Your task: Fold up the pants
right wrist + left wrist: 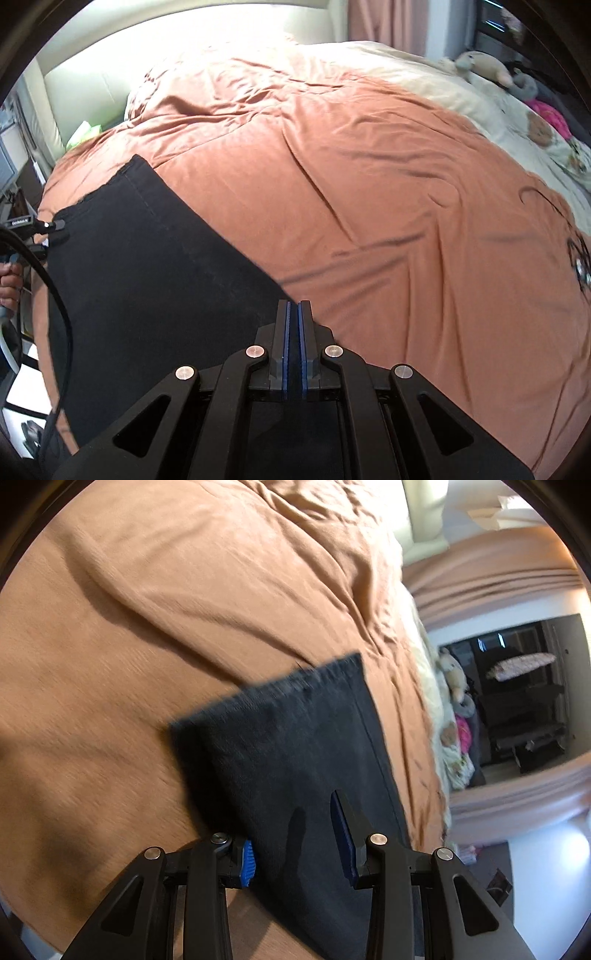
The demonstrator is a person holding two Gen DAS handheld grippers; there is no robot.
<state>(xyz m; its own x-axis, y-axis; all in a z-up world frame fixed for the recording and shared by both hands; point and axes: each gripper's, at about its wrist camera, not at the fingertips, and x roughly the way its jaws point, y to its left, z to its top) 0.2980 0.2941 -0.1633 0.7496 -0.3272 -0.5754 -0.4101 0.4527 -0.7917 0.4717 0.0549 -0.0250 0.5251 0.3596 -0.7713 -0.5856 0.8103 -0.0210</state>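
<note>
The black pants point(295, 746) lie flat on the orange bedspread point(184, 590). My left gripper point(295, 834) stands open at their near edge. Its right finger point(345, 834) hovers just above the cloth and casts a shadow on it. Only the blue pad of its left finger point(247, 864) shows at the pants' side edge; the tip is hidden. In the right wrist view the pants point(147, 277) run from a stitched hem down to the frame's bottom. My right gripper point(294, 306) is shut, tips at the pants' right edge. No cloth shows between its pads. The left gripper point(55, 229) touches the far left edge.
A hand point(9, 284) and a black cable point(55, 295) are at the left. Soft toys point(484, 66) and a cream blanket point(480, 103) lie at the bed's far right. The bedspread point(369, 184) is rumpled. A bed edge and floor point(546, 867) show on the right.
</note>
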